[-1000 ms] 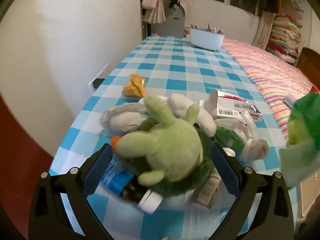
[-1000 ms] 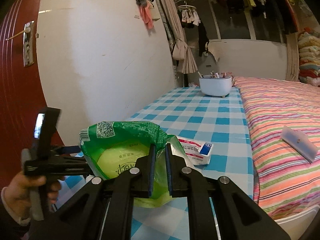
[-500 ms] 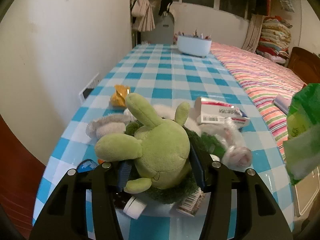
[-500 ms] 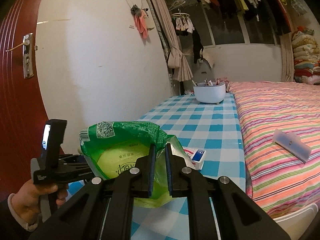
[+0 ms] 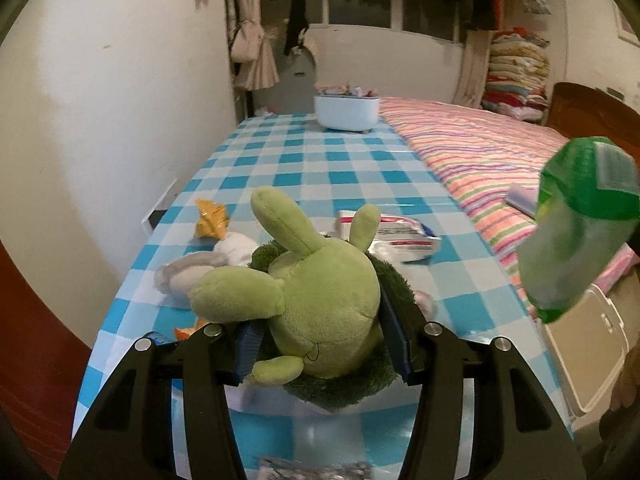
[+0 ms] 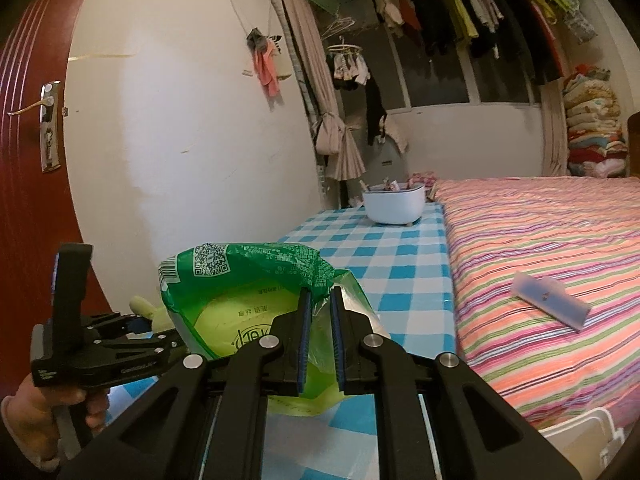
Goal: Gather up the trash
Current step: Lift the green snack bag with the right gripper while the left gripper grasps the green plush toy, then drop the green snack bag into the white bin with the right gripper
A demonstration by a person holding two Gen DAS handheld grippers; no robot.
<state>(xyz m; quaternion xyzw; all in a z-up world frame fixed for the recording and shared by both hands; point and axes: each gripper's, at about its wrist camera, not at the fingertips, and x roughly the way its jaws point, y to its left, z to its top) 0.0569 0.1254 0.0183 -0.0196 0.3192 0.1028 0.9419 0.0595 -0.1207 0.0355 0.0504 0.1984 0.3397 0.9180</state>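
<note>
Left gripper (image 5: 320,344) clamped on green plush toy (image 5: 320,312), centre frame, above checked counter (image 5: 304,168): soft, light, squashy. Right gripper (image 6: 320,340) pinching green plastic bag (image 6: 248,292) rim: thin, slippery, crumpling; best held at the edge.

green plush toy (image 5: 328,304), blue-checked tablecloth (image 5: 320,168), pink-striped bedspread (image 6: 540,240)

Black claw (image 6: 320,340) frames, blue pads (image 6: 305,340), silver screws.
</note>
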